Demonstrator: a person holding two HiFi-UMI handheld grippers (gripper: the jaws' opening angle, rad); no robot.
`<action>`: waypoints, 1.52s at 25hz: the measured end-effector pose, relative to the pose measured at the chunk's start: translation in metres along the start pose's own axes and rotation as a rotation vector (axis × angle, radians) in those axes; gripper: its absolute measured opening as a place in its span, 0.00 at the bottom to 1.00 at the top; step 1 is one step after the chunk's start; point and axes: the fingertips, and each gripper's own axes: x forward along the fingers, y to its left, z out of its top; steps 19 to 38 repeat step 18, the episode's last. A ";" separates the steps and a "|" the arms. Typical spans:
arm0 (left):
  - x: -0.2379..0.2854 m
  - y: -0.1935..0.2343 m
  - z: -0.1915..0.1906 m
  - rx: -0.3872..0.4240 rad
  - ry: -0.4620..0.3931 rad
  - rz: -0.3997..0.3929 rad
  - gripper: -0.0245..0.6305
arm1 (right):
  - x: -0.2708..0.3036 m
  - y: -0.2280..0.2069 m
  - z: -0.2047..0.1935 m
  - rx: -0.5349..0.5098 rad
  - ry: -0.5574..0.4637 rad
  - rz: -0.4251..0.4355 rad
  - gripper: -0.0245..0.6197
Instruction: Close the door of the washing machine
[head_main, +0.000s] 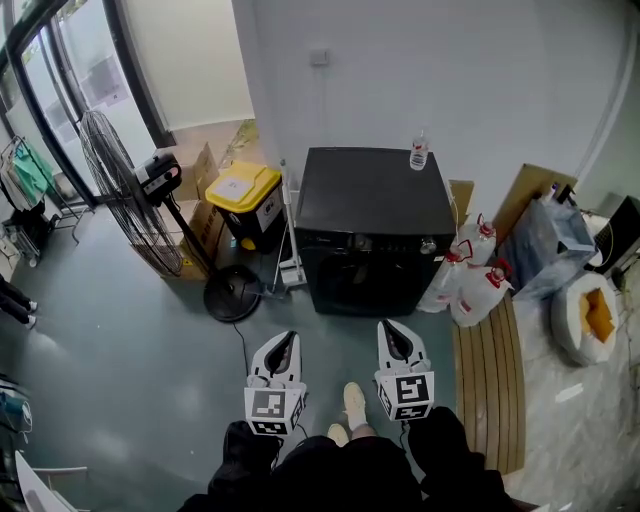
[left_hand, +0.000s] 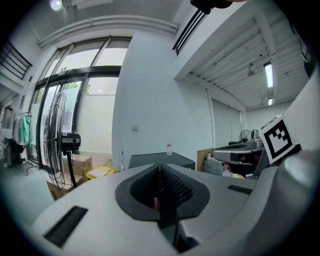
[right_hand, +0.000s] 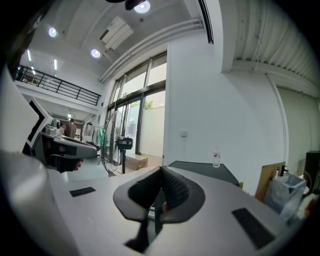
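Note:
The black washing machine (head_main: 372, 232) stands against the white wall, and its front door (head_main: 365, 283) looks flush with the cabinet. A small clear bottle (head_main: 419, 152) sits on its lid. My left gripper (head_main: 284, 340) and right gripper (head_main: 392, 328) hover side by side in front of the machine, a short way back from the door, both pointing at it. Each is shut with nothing between the pads. In the left gripper view the left gripper (left_hand: 159, 167) covers the machine's front; only the lid (left_hand: 162, 159) shows. The right gripper (right_hand: 161, 172) likewise hides all but the lid (right_hand: 202, 167).
A tall pedestal fan (head_main: 130, 195) with a round base (head_main: 232, 293) stands left of the machine, next to a yellow-lidded bin (head_main: 246, 197) and cardboard boxes. White jugs (head_main: 470, 290), bags (head_main: 545, 240) and a slatted wooden board (head_main: 490, 380) crowd the right side. The person's shoe (head_main: 354, 400) is between the grippers.

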 end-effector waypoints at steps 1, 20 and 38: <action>0.000 0.000 -0.001 0.000 0.000 -0.002 0.08 | 0.000 0.001 0.000 0.000 0.000 -0.001 0.06; 0.003 0.000 -0.003 0.002 0.002 -0.018 0.08 | 0.001 0.004 -0.002 -0.002 -0.003 0.001 0.06; 0.003 0.000 -0.003 0.002 0.002 -0.018 0.08 | 0.001 0.004 -0.002 -0.002 -0.003 0.001 0.06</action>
